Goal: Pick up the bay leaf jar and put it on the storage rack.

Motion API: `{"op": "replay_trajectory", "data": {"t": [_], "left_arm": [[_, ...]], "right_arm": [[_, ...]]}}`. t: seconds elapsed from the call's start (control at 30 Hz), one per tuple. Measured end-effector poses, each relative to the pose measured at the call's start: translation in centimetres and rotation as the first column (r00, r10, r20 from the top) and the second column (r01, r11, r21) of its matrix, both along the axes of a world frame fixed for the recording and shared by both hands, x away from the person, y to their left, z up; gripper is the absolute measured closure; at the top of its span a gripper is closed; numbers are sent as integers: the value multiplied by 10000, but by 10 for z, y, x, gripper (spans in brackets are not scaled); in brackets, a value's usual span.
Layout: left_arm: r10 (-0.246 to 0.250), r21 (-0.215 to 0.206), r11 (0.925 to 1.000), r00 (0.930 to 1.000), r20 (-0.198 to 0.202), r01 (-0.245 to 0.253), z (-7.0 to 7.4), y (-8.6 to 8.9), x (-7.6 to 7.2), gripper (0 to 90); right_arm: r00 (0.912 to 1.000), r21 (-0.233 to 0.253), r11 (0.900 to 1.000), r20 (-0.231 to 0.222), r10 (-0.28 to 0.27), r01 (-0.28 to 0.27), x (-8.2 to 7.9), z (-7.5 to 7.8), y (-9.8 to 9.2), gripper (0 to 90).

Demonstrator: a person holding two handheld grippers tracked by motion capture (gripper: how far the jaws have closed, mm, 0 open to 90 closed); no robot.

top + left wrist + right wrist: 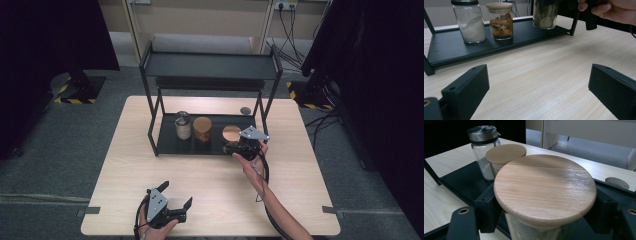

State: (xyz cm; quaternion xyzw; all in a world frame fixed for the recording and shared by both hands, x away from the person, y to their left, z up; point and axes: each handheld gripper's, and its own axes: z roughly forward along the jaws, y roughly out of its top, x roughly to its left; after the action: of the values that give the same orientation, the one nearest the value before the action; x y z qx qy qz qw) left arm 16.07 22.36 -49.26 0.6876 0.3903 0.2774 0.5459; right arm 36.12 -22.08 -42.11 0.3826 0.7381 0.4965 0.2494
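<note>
Sitting between right gripper (pixel 544 220) jaws pinching it, wooden-lidded jar (pixel 545 190), left gripper (pixel 536 92) jaws spread

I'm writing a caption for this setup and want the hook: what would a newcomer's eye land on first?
First, the right gripper at the black rack's lower shelf, its jaws set around the wooden-lidded jar of leaves at the row's right end. Next to it stand a jar of cinnamon sticks and a metal-capped jar of white powder. The left gripper waits open near the table's front edge.
</note>
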Motion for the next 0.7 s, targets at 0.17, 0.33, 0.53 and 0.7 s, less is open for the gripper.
{"op": "replay_trajectory", "data": {"t": [0.17,0.33,0.53,0.7], "left_arm": [[4,4,10000,10000,-5,-4,0,0,0,28],[3,4,10000,10000,-1,-3,0,0,0,28],[6,4,10000,10000,2,-6,0,0,0,28],[16,-10,10000,10000,-5,-16,0,0,0,28]], "right_arm": [[9999,-16,9999,-15,-104,104,3,0,1,262],[9998,-28,9998,-59,-202,202,7,0,3,262],[9995,-18,9995,-60,-307,307,11,1,6,262],[9993,-40,9993,-12,-375,375,15,2,9,262]]}}
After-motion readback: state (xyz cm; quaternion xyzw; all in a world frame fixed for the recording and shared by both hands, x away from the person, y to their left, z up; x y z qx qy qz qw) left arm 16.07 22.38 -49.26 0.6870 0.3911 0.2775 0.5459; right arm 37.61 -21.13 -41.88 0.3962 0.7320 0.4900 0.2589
